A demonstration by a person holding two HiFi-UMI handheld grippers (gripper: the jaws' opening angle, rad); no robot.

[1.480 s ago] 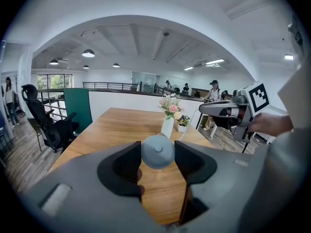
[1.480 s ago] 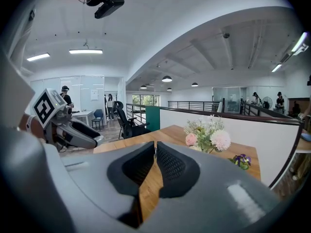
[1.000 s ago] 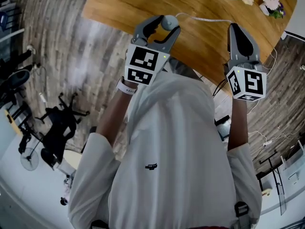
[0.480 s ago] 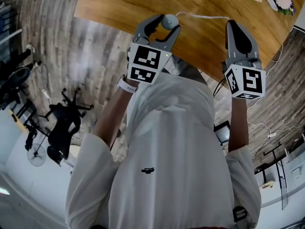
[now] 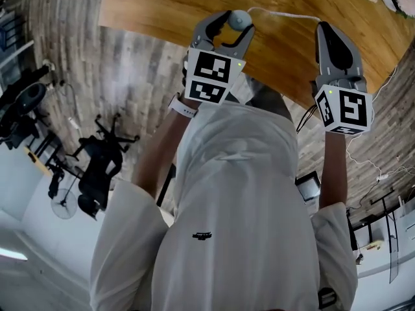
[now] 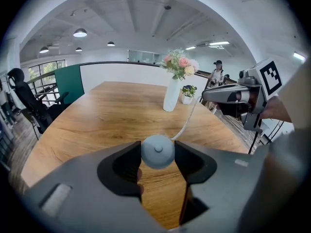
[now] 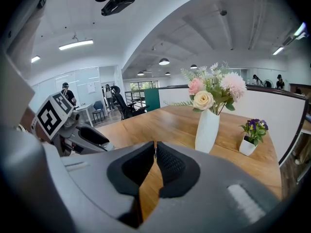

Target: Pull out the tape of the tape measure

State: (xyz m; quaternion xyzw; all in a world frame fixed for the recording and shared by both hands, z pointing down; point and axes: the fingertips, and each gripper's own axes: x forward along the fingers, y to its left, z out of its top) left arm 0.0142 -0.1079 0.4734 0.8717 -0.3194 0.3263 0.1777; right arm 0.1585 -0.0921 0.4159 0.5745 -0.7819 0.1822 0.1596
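A round grey tape measure (image 5: 240, 19) (image 6: 157, 148) sits between the tips of my left gripper (image 5: 231, 26) (image 6: 157, 155), whose jaws are shut on it from both sides. A thin white tape (image 5: 283, 13) (image 6: 187, 122) runs from it across to my right gripper (image 5: 322, 26) (image 7: 155, 147), which also shows in the left gripper view (image 6: 206, 95). The right jaws are shut, with the tape's end pinched at their tips. Both grippers hang over the near edge of the wooden table (image 5: 162, 5).
A white vase of flowers (image 6: 172, 94) (image 7: 207, 130) and a small white pot with purple flowers (image 7: 249, 144) stand at the table's far end. Office chairs (image 5: 97, 167) and cables (image 5: 363, 173) are on the floor below. People stand far off in the room.
Both grippers have sunk a little toward the table top, side by side. Neither grip has changed, and the tape still spans between them.
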